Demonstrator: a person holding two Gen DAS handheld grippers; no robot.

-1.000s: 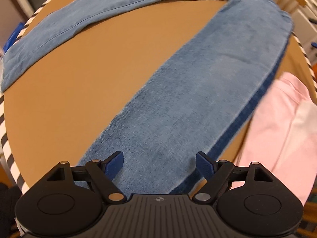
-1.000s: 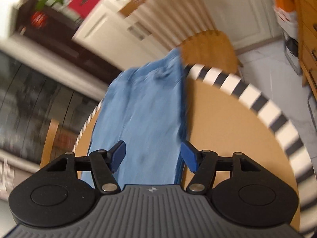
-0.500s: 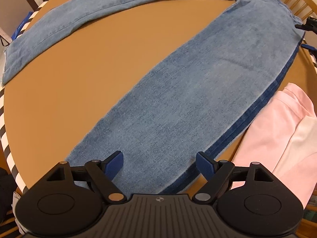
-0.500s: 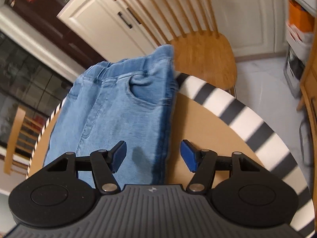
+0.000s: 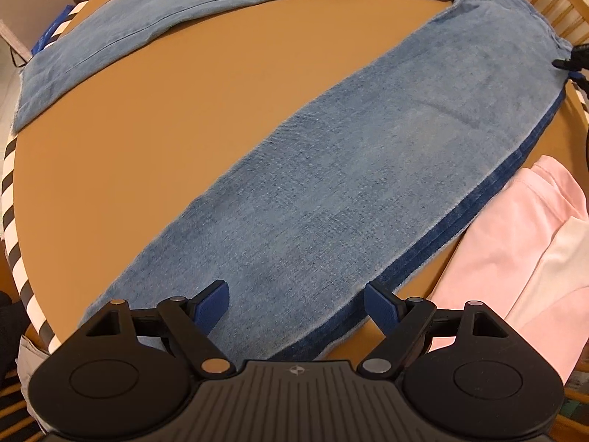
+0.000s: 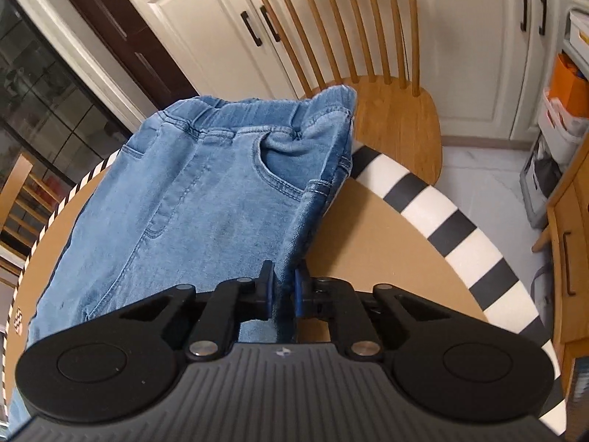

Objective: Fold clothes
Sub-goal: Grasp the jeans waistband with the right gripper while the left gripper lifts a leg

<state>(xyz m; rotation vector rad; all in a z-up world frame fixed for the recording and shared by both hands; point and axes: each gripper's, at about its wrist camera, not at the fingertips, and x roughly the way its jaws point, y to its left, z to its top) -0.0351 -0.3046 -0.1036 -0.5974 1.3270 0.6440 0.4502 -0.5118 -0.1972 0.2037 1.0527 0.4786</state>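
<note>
Left wrist view: the left gripper [image 5: 296, 304] hangs low over the near hem of the jeans [image 5: 331, 184], its jaws wide with nothing between them, as they were a second ago. The jeans lie flat on the round worktop [image 5: 147, 140] with the two legs spread in a V, one running toward this gripper and the other along the far edge. A pink garment [image 5: 515, 250] lies just beside the near leg on the right. At the far right edge, by the waist, a bit of the right gripper shows. Since a second ago this view has settled and the cloth here has not shifted.

Right wrist view: this is where the change is. Half a second ago the right gripper [image 6: 283, 291] stood wide over the side seam; now its jaws are narrow and pinch the outer edge of the jeans below the pocket, where the cloth bunches up between the pads. The elastic waist hangs a little over the worktop's striped rim, toward a chair [image 6: 386, 110]. In my judgement the grip on the side edge prepares a lift to bring one leg over the other, while the left gripper has no hold on the hem.

No container shows on the worktop.
</note>
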